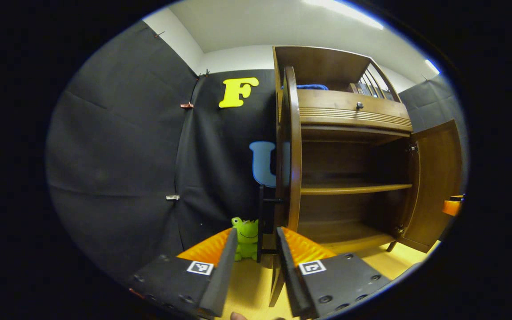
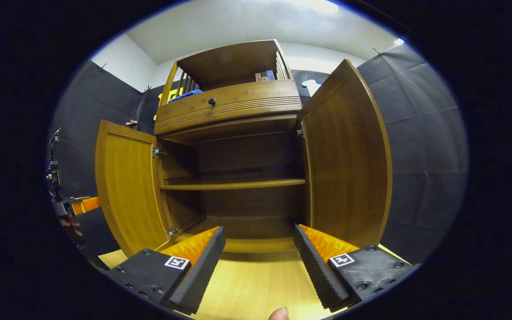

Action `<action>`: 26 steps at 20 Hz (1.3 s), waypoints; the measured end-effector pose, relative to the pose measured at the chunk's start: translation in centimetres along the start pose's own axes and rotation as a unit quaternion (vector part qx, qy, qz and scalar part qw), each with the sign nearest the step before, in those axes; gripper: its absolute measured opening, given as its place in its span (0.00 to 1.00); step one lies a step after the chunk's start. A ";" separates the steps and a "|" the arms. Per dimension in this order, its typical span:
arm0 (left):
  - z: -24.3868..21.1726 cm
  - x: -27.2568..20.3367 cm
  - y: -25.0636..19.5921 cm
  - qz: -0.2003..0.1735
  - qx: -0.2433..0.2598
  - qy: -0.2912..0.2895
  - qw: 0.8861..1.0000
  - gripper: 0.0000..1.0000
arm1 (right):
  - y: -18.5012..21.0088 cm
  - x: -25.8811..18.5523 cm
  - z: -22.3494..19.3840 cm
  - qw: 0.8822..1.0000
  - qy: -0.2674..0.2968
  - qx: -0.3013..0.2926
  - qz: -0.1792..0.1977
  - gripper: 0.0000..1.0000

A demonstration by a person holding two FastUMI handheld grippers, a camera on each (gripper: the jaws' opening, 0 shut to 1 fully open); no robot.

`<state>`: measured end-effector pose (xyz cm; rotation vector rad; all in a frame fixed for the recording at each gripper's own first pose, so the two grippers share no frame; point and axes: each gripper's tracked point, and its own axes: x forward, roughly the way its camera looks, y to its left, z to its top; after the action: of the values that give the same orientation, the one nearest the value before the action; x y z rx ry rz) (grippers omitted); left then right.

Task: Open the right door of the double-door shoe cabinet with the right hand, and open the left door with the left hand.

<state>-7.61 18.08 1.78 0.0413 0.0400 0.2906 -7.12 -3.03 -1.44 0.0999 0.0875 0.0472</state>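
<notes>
Frog toy (image 1: 246,238) left of cabinet (image 1: 354,116)

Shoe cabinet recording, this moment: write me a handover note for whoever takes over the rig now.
Left hand-held gripper: open, holding nothing, close to the edge of the left door.
Right hand-held gripper: open, holding nothing, facing the cabinet's inside.
Left door and right door both stand swung wide; the shelf looks bare.
Done: both doors open.
Left: likely nothing but drawing both grippers back.
</notes>
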 end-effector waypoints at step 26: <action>0.5 -1.8 -16.7 -0.103 0.035 -0.018 0.994 0.94 | -0.9 0.8 2.8 0.997 -0.050 -0.050 -0.023 1.00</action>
<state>-4.49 1.53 1.61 0.1104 0.0181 0.0814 -6.05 -4.17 1.22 0.0004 -0.0122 0.0011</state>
